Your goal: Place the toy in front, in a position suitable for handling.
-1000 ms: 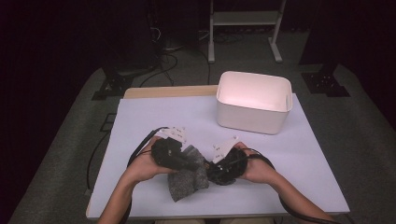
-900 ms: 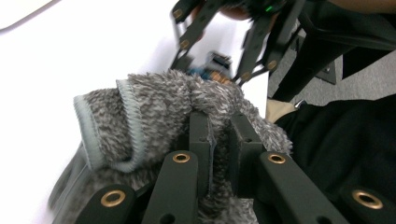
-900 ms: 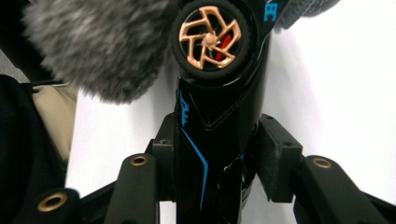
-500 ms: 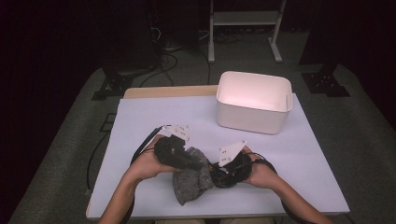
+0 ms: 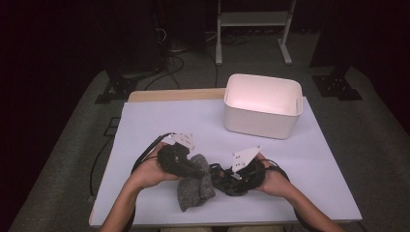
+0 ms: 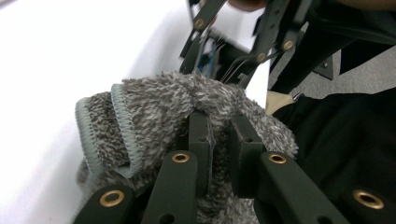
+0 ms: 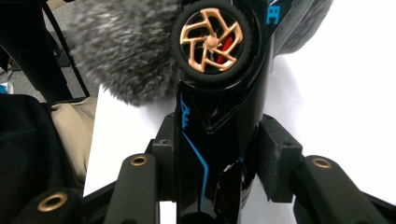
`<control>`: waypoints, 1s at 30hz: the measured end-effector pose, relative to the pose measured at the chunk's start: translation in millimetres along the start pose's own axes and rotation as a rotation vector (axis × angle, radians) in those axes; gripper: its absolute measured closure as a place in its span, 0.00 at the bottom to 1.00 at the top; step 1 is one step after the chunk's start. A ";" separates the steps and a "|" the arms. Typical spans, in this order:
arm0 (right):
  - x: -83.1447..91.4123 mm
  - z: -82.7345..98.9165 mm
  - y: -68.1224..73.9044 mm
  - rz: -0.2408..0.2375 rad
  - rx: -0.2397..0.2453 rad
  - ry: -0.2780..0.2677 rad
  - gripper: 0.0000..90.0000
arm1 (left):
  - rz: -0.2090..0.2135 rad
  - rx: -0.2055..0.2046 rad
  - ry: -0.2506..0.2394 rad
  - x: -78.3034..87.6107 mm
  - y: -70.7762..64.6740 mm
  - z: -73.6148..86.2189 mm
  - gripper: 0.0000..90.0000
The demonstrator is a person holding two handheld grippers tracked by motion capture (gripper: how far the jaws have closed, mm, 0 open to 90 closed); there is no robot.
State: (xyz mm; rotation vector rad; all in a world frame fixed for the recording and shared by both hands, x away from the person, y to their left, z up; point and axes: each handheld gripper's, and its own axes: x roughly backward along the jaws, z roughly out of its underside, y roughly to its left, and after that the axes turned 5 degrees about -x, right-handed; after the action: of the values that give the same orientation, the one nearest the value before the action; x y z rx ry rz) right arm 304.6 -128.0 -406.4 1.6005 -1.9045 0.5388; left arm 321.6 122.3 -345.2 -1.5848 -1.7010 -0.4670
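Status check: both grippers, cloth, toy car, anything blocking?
Left gripper shut on grey cloth. Right gripper shut on black toy car, wheel against cloth. White bin stands apart, nothing blocking.

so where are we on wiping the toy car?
Both grips are made: left gripper pinches the grey cloth, right gripper clamps the black toy car. Cloth lies against the car now, apparently wiping. The white bin looks empty, so putting anything away is probably left.

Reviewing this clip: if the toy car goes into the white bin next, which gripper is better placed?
Right, probably. The right gripper is clamped on the toy car and sits on the white bin's side of the table. The left gripper is shut on the grey cloth.
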 end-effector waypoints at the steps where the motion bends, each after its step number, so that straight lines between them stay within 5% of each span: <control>1: -0.1 -0.4 0.3 0.000 -0.001 0.003 0.62 | 0.009 0.001 -0.003 0.3 0.1 -0.4 0.91; 6: -2.3 -7.0 0.4 -0.022 -0.015 -0.031 0.62 | 0.029 -0.023 -0.047 11.6 -4.3 -14.0 0.91; 10: -2.3 -13.7 2.4 -0.010 0.006 -0.036 0.62 | 0.016 -0.052 -0.028 13.0 -12.0 -25.8 0.91; 12: -2.5 -13.6 3.9 -0.002 0.013 0.005 0.62 | 0.010 -0.064 0.009 6.8 -13.0 -26.9 0.91; 17: 2.2 -10.7 4.9 0.013 0.018 0.050 0.61 | 0.036 -0.063 -0.027 -0.8 -12.5 -30.9 0.91; 23: 11.3 -10.6 6.9 0.020 0.029 0.088 0.61 | 0.045 -0.103 -0.014 -6.9 -19.2 -43.2 0.91; 30: 21.2 1.1 4.8 0.033 -0.003 0.052 0.61 | 0.045 -0.048 0.011 -12.2 -10.6 -26.0 0.90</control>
State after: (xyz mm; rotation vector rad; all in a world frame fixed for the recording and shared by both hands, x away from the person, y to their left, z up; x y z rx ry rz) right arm 297.4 -143.5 -392.8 1.5407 -1.8957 0.5858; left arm 317.9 93.8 -334.7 -1.6487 -1.6533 -0.4962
